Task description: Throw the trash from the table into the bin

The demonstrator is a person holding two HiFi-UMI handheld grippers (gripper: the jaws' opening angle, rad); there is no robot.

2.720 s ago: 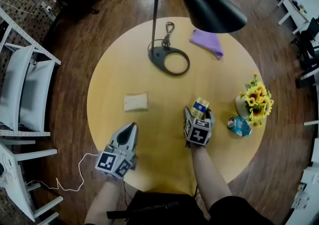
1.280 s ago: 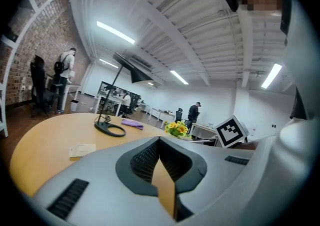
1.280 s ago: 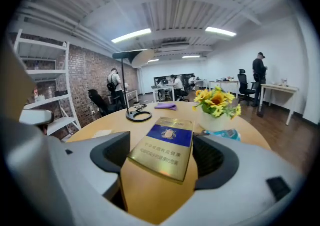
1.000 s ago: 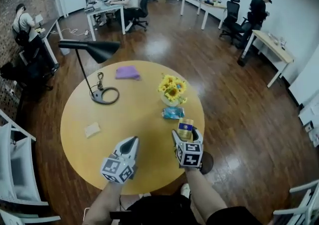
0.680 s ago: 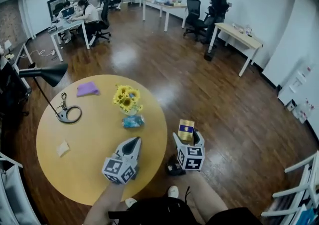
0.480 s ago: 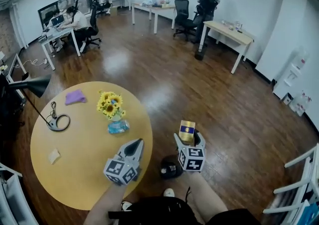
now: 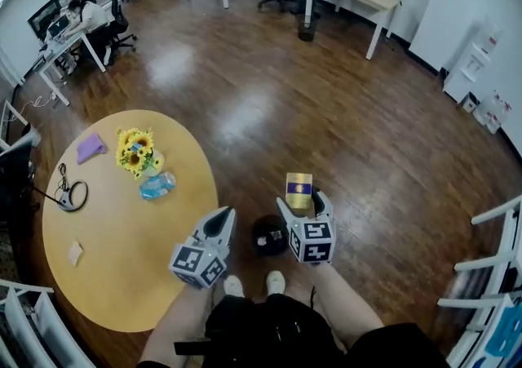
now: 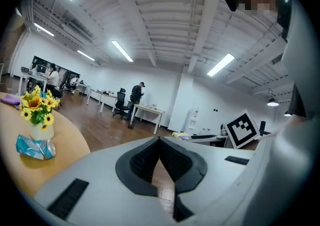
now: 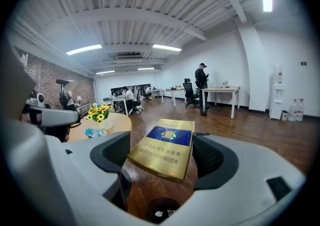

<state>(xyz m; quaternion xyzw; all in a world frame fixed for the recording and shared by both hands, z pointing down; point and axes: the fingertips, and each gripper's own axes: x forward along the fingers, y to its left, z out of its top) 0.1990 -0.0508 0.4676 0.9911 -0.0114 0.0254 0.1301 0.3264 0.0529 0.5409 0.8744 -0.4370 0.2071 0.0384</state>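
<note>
My right gripper (image 7: pixel 299 197) (image 9: pixel 162 155) is shut on a gold and blue carton (image 7: pixel 298 190) (image 9: pixel 164 147), held over the wooden floor to the right of the table. A small black bin (image 7: pixel 268 234) (image 9: pixel 161 210) stands on the floor just below and left of it, with bits of trash inside. My left gripper (image 7: pixel 221 222) (image 8: pixel 160 156) is shut with nothing in it, at the table's right edge. On the round yellow table (image 7: pixel 106 236) lie a crushed blue can (image 7: pixel 157 186) (image 8: pixel 33 147), a purple cloth (image 7: pixel 90 147) and a pale wrapper (image 7: pixel 74 253).
A vase of sunflowers (image 7: pixel 137 151) stands by the can and a black lamp base (image 7: pixel 71 195) at the table's left. My shoes (image 7: pixel 253 284) are beside the bin. White chairs (image 7: pixel 489 268) stand at the right; desks and seated people are far across the room.
The view has swung right, away from the table, which slid to the left. Both grippers now hang past the table's edge over the floor, and the black bin has come into sight between them.
</note>
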